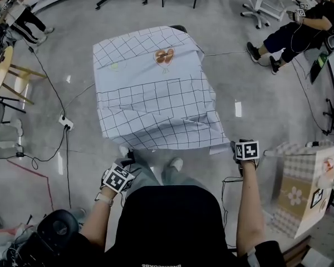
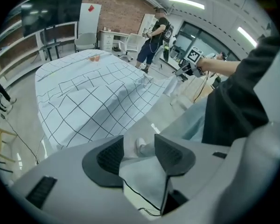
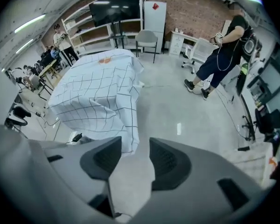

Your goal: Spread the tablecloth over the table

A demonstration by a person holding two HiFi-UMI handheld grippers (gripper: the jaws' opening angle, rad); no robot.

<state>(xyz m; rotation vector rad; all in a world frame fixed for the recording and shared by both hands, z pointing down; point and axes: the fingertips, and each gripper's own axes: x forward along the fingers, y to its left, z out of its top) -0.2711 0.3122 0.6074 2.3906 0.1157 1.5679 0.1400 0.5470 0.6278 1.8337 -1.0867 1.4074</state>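
**Both claws open and empty, cloth lying over the table**

- Tablecloth (image 1: 150,93): pale, black grid lines, draped over the whole table top. The table itself is hidden beneath it. The near edge hangs down towards the person, rumpled, with folds running to the near right corner. A small peach-coloured print (image 1: 165,56) sits near the far edge.
- Left gripper (image 1: 127,159): held low by the person's left knee, pointing steeply down, short of the cloth's near edge. In the left gripper view the jaws stand apart with nothing clamped. Only a white shoe (image 2: 141,147) and a trouser leg show through the gap, well beyond the pads.
- Right gripper (image 1: 242,152): just off the cloth's near right corner, apart from it, also pointing down. In the right gripper view the jaws are parted and empty. Bare grey floor lies between them, and the hanging corner of the cloth is up to the left.
- Surroundings: a seated person (image 1: 300,29) is at far right, a flower-patterned box (image 1: 306,193) at near right, and a power strip (image 1: 65,122) on the floor left of the table.
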